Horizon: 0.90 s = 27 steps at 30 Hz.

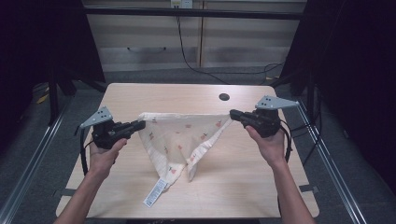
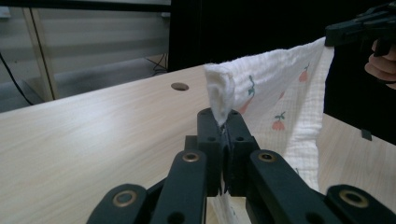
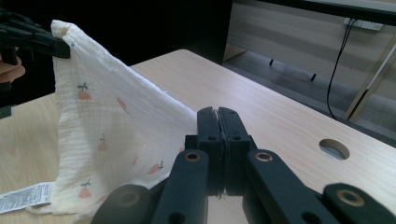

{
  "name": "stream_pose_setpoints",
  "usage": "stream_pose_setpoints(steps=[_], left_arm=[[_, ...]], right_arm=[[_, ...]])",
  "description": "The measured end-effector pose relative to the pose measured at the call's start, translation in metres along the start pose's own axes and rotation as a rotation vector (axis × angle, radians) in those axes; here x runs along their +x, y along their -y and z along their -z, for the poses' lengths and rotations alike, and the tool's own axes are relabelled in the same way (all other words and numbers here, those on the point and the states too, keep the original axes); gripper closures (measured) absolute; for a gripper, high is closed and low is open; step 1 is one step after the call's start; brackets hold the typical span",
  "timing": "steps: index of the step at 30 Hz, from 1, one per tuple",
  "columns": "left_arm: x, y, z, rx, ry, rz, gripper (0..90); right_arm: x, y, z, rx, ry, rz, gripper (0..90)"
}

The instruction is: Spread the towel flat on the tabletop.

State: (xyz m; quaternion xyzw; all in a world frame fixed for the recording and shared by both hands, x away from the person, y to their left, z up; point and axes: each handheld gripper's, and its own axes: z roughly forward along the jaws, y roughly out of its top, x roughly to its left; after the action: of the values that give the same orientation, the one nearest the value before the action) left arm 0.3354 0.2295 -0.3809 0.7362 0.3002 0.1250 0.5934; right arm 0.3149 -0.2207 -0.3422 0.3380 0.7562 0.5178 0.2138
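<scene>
Your left claw [image 2: 224, 122] is pinched tight on one corner of the cloth [image 1: 180, 140]; your right claw [image 1: 235, 115] grips the opposite corner, so the top hem spans taut between them above the desk [image 1: 243, 186]. Soft, light, crinkled cotton with small fruit prints, it sags into a limp triangle; its label [image 1: 154, 192] rests on the wood; hold corners or hem.

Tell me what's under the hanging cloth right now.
Under the white printed cloth, stretched between the left tool and right tool, lies the bare wooden table. Its care label rests there. The patch directly beneath the fabric is covered.
</scene>
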Motion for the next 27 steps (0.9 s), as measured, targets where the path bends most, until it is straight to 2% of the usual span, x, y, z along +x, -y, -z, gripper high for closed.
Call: stream_pose_setpoints(steps=[4, 6, 10, 15, 19, 23, 27], left_arm=[[-0.003, -0.007, 0.002, -0.018, 0.011, -0.005, 87.5], [-0.006, -0.011, 0.004, -0.021, 0.005, -0.019, 87.5], [-0.012, -0.016, 0.012, -0.040, 0.013, -0.038, 87.5], [-0.022, -0.023, 0.015, -0.041, 0.028, -0.064, 87.6], [-0.031, -0.030, 0.020, -0.043, 0.044, -0.087, 87.6], [-0.043, -0.038, 0.028, -0.045, 0.072, -0.107, 87.5], [-0.050, -0.044, 0.034, -0.030, 0.082, -0.132, 87.5]], right_arm=[[0.001, -0.007, 0.008, -0.020, -0.001, 0.001, 88.7], [0.003, -0.010, 0.012, -0.027, -0.001, 0.007, 88.7], [0.009, -0.015, 0.023, -0.040, -0.005, 0.023, 88.7], [0.015, -0.020, 0.034, -0.056, -0.001, 0.034, 88.8], [0.019, -0.026, 0.049, -0.076, 0.003, 0.042, 88.8], [0.028, -0.031, 0.067, -0.099, 0.002, 0.064, 88.8], [0.038, -0.035, 0.083, -0.116, 0.003, 0.076, 88.9]])
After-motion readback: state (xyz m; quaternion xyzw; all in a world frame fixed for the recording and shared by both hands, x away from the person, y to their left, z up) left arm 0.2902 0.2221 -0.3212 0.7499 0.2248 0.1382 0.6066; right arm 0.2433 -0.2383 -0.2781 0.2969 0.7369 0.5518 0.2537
